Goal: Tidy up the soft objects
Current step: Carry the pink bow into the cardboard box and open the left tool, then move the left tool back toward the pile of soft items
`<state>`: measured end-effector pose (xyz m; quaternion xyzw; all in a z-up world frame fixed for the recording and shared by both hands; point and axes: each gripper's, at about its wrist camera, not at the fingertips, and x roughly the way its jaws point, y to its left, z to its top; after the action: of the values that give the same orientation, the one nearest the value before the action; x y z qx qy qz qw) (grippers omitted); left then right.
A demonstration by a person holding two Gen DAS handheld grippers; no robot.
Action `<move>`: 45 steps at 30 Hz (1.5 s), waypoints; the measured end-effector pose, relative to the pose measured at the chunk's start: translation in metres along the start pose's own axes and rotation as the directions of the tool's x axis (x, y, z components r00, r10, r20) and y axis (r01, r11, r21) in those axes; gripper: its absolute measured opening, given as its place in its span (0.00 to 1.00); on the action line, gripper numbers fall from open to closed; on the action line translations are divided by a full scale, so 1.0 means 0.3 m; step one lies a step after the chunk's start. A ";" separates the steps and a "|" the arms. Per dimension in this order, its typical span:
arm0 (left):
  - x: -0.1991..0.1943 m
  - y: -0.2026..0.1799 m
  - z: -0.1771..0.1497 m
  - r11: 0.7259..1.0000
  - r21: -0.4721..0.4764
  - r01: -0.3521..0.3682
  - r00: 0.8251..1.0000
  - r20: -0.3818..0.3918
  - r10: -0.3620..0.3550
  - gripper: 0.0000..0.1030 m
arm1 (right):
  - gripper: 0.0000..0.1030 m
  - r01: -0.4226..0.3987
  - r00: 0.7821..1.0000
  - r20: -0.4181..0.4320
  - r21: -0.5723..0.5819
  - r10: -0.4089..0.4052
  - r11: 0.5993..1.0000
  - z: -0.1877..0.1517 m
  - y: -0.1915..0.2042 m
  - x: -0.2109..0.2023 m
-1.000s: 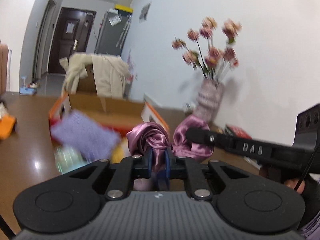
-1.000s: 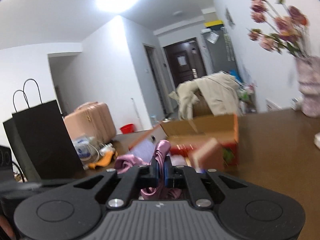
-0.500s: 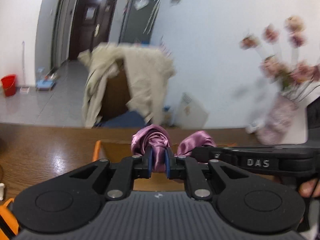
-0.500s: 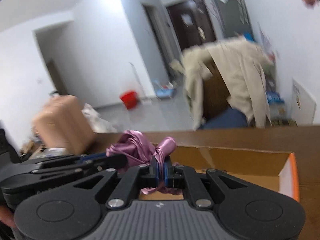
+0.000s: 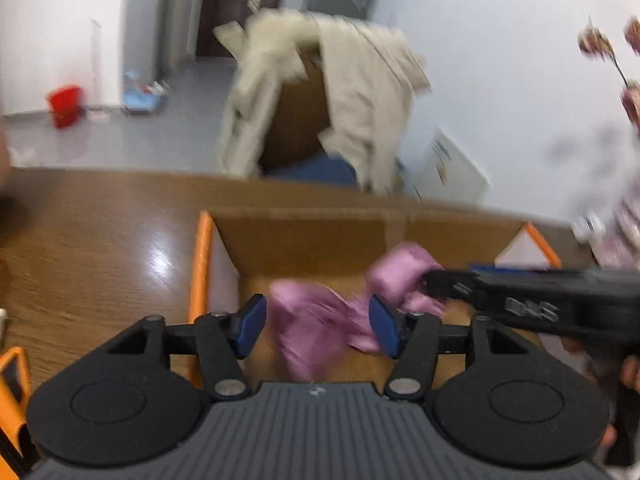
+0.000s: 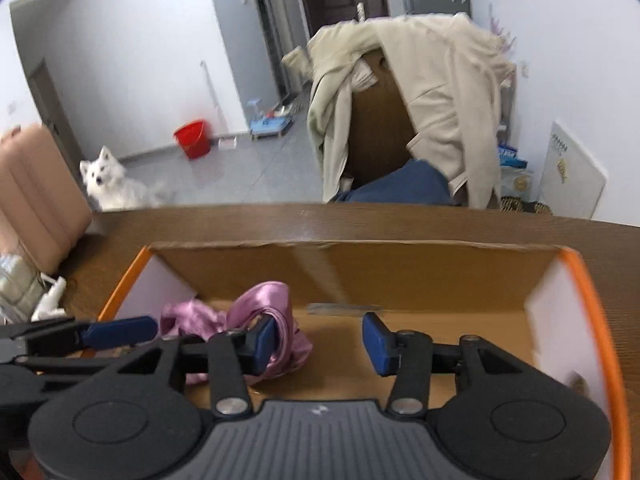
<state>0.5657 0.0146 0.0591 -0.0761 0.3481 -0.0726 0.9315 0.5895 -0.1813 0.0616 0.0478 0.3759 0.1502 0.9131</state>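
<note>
A purple satin cloth (image 5: 320, 320) hangs loose and blurred between the blue pads of my left gripper (image 5: 317, 330), whose jaws are opening over an open cardboard box (image 5: 204, 248) with orange sides. In the right wrist view the cloth (image 6: 256, 312) sits bunched on the box floor at the left. It brushes the left pad of my right gripper (image 6: 322, 344), whose jaws are also opening with nothing pressed between them. One finger (image 5: 452, 284) of the right gripper reaches in from the right beside the cloth. A left gripper finger (image 6: 120, 330) shows at the left.
The box (image 6: 576, 280) stands on a brown wooden table (image 6: 400, 224). Behind the table is a chair draped with a beige coat (image 6: 440, 92). A white dog (image 6: 112, 184), a red bucket (image 6: 193, 139) and a pink suitcase (image 6: 36, 192) are on the floor side. Flowers (image 5: 624, 64) stand at the right.
Both grippers were shut on the purple cloth; now both have opened and the cloth drops into the box. The view has tipped down over the box.
</note>
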 end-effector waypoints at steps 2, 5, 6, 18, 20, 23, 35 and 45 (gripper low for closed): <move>-0.059 0.001 0.006 0.999 -0.038 -0.007 0.999 0.053 0.009 0.70 | 0.45 0.010 0.999 0.051 -0.004 -0.009 1.000 0.014 -0.011 -0.079; -0.186 -0.036 0.029 1.000 -0.021 0.016 0.996 0.082 -0.015 0.70 | 0.56 0.007 0.993 0.118 -0.018 -0.005 1.000 0.036 -0.028 -0.254; -0.242 -0.054 0.039 1.000 -0.005 0.014 0.994 0.108 -0.013 0.71 | 0.60 0.012 0.989 0.148 -0.024 -0.009 1.000 0.041 -0.031 -0.324; -0.921 -0.254 -0.105 0.982 0.191 -0.007 0.956 0.288 -0.049 0.94 | 0.83 0.034 0.939 0.343 -0.074 -0.007 0.997 -0.175 -0.049 -1.015; -1.013 -0.268 -0.188 0.982 0.190 -0.014 0.944 0.325 -0.049 0.97 | 0.84 0.015 0.930 0.368 -0.082 0.017 0.997 -0.275 -0.044 -1.093; -1.122 -0.269 -0.329 0.980 0.199 0.001 0.927 0.368 -0.076 1.00 | 0.84 -0.015 0.920 0.389 -0.085 0.047 0.996 -0.437 -0.043 -1.167; -1.269 -0.187 -0.906 0.987 0.158 -0.028 0.927 0.372 -0.034 1.00 | 0.87 0.049 0.908 0.418 -0.130 0.010 0.990 -1.142 0.024 -1.275; -1.144 -0.149 -0.979 0.987 0.158 -0.042 0.963 0.268 -0.002 1.00 | 0.87 0.035 0.937 0.350 -0.058 -0.013 0.998 -1.206 0.043 -1.156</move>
<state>0.1118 0.0085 0.0673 -0.0055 0.2128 -0.0803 0.9738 0.0997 -0.2860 0.0395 0.0403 0.2035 0.1400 0.9682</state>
